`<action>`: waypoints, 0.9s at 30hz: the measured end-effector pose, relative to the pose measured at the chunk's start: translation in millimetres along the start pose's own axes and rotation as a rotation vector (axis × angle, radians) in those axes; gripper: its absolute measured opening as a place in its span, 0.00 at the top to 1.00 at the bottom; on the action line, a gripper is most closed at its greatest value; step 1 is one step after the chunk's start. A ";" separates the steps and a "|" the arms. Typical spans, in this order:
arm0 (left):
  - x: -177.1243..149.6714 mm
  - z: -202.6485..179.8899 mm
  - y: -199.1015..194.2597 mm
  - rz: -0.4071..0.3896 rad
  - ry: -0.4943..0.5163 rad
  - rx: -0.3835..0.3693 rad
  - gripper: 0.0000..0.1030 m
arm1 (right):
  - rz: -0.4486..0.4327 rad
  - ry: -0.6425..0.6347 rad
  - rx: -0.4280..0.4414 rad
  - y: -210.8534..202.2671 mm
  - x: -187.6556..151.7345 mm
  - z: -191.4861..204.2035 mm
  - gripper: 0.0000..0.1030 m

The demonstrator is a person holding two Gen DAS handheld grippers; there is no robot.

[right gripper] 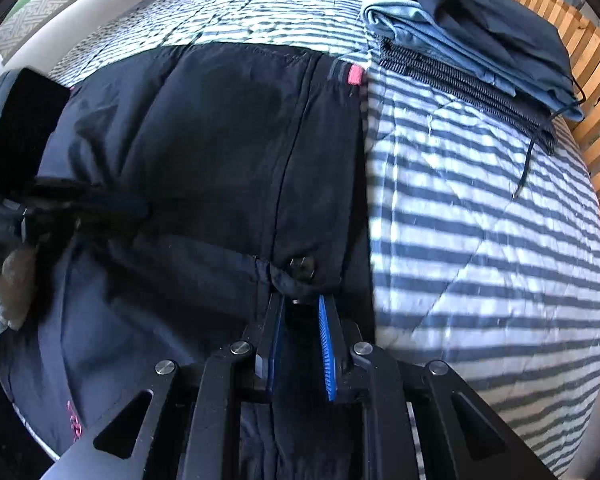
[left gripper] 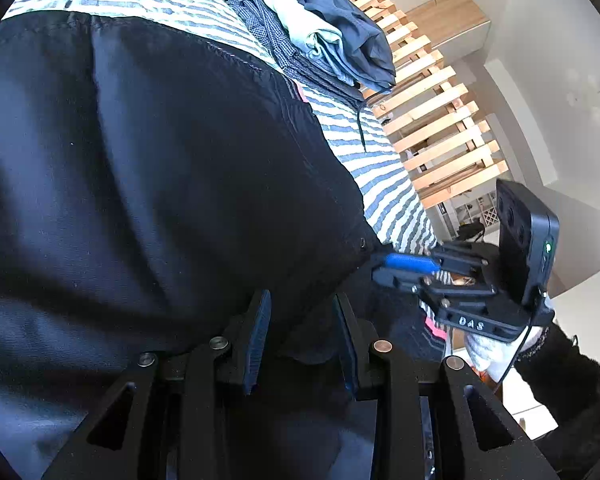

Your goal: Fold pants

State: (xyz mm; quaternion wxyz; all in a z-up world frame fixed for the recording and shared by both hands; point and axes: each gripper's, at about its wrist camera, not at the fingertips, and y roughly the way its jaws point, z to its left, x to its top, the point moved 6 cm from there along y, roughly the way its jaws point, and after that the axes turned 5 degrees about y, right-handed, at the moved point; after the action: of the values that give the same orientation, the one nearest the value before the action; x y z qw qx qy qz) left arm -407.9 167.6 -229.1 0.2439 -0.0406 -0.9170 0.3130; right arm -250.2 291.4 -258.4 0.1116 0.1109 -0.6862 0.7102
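The dark pants (right gripper: 220,152) lie spread on the striped bed cover (right gripper: 480,220), filling the field from 9 to 12 o'clock in both wrist views. The right gripper (right gripper: 302,320) has its jaws pinched on the waistband edge just below the button (right gripper: 302,268), cloth bunched between the blue pads. The left gripper (left gripper: 302,320) has its jaws set around a fold of the same dark fabric; whether they clamp it I cannot tell. A stack of folded clothes (right gripper: 472,40) sits at 1 o'clock, apart from the pants, beside the wooden slats (right gripper: 592,92).
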 end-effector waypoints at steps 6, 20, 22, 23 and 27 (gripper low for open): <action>-0.2 -0.2 0.1 0.000 -0.001 -0.001 0.68 | -0.087 0.029 -0.023 -11.6 5.5 -3.8 0.85; -1.5 -1.6 0.4 -0.001 -0.003 -0.004 0.67 | 0.037 0.000 0.055 0.5 32.7 -13.1 0.85; -1.3 -1.2 0.2 -0.002 -0.004 -0.005 0.67 | -0.011 0.016 0.062 -10.2 36.6 -16.1 0.85; -1.6 -1.7 0.4 -0.001 -0.004 -0.006 0.67 | -0.031 0.005 0.054 -13.3 37.8 -15.0 0.85; -1.7 -2.0 0.6 -0.002 -0.004 -0.006 0.67 | 0.005 -0.053 0.006 -2.4 31.5 -3.0 0.85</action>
State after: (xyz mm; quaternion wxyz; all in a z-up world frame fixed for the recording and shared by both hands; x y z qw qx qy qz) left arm -405.5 168.8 -228.8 0.2422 -0.0399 -0.9184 0.3102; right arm -279.3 294.8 -246.5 0.0915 0.1282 -0.6869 0.7095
